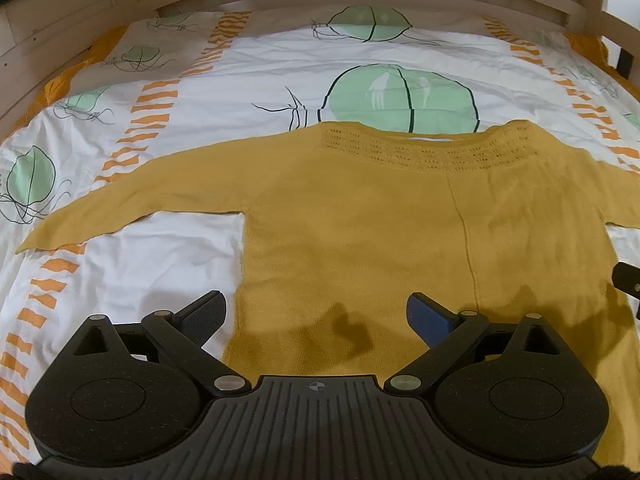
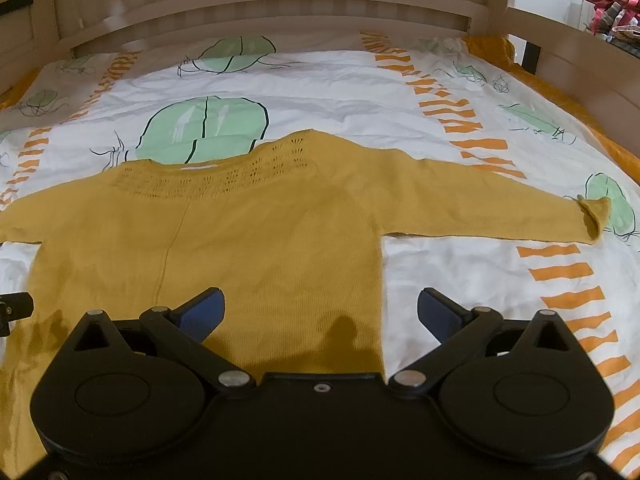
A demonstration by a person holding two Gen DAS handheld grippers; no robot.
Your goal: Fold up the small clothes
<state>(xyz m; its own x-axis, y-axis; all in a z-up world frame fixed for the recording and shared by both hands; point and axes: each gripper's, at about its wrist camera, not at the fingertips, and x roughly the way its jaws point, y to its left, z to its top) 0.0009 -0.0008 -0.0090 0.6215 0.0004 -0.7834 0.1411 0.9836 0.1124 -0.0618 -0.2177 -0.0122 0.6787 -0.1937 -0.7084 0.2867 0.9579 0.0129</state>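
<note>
Mustard-yellow knit sweater point(image 1: 360, 232) is lying flat on the bed, spread out with its openwork neckline point(image 1: 404, 152) toward the headboard and both sleeves stretching out sideways. Its left sleeve point(image 1: 120, 204) is reaching across the white fabric, and the right sleeve point(image 2: 480, 196) is ending in a cuff point(image 2: 596, 216) that is curling over on itself. A vertical crease is running down the body.

Left gripper point(image 1: 316, 318) is hovering over the sweater's lower left edge with its blue-padded fingers spread wide apart, gripping nothing — one pad over the bedding, the other over the knit. Right gripper point(image 2: 320, 314) is hanging likewise over the lower right edge, fingers wide apart and empty.

Underneath, a white duvet cover point(image 1: 248, 60) printed with green rounded shapes and orange dashed stripes is covering the mattress. A pale wooden headboard point(image 2: 280, 4) is standing behind it — and a heap of coloured items point(image 2: 612, 12), too blurred to identify, is showing at the far right.
</note>
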